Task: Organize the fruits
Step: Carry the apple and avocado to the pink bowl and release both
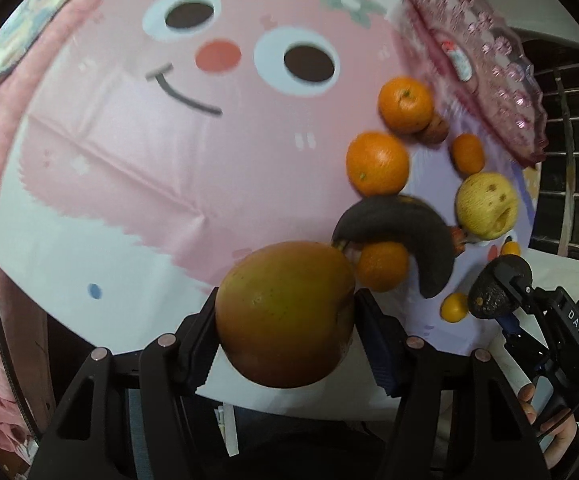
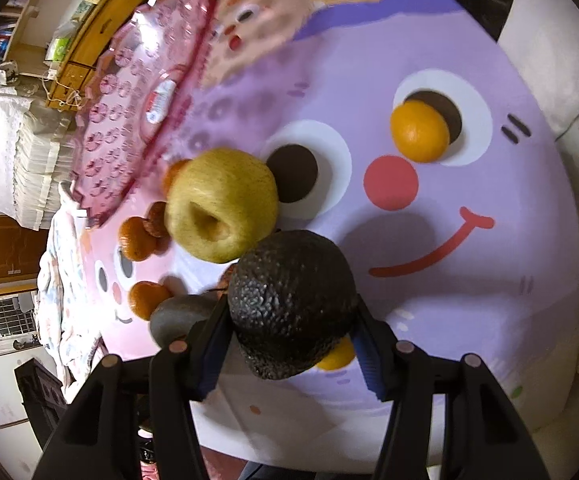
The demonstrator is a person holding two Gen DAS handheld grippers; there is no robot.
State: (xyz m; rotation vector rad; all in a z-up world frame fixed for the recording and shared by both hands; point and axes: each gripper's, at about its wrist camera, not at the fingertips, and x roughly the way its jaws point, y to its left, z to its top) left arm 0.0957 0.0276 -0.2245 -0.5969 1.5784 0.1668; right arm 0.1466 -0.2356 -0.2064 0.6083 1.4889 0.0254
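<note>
Above the cartoon-face mat (image 1: 137, 168), left tool (image 1: 285, 320) pinching a mango (image 1: 285, 312), right tool (image 2: 289, 316) an avocado (image 2: 289, 304).

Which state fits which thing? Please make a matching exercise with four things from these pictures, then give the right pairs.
Things
1. large red-green mango
2. dark bumpy avocado
3. blackened curved banana
4. pink patterned plastic tray

States
A. lies on the cloth among the oranges
B. clamped in the right gripper
C. holds no fruit that can be seen
D. clamped in the left gripper

Pairs: 1-D, 2-B, 3-A, 4-C
</note>
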